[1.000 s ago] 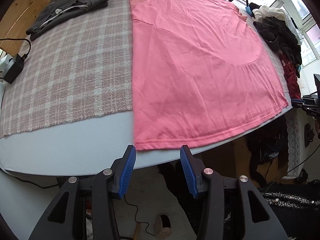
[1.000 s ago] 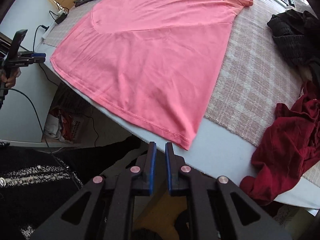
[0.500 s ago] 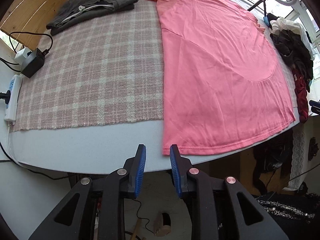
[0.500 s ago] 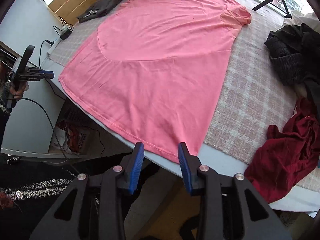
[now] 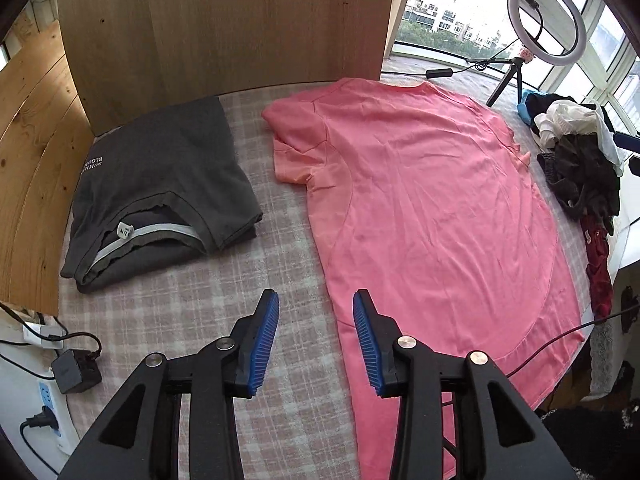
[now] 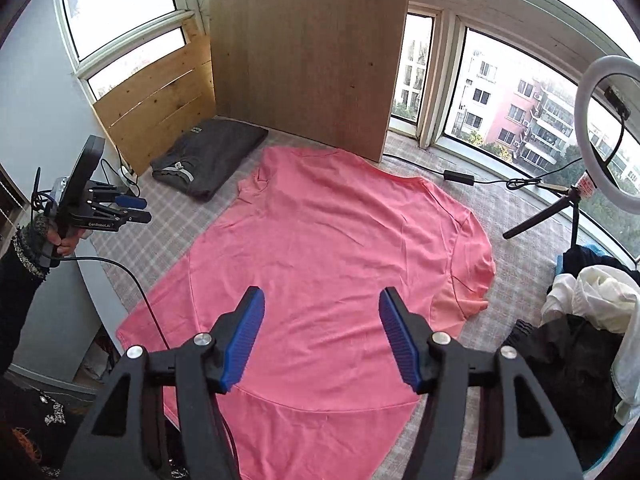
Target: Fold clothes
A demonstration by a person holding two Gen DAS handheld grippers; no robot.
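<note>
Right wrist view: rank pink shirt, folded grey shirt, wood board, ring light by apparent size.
1. pink shirt, fills most of the tabletop
2. wood board, standing behind it
3. grey shirt and ring light: not ranked. They look alike in extent, and the light is cut off at the frame edge.

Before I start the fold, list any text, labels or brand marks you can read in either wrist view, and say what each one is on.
"GenRobot.AI": white print on the body of the left gripper, seen in the right wrist view.
"SUMME... BLOOM...": white print, partly cut off, on the folded grey garment.
White neck tag in that garment's collar: marks too small to read.
Pink T-shirt: no visible text.
</note>
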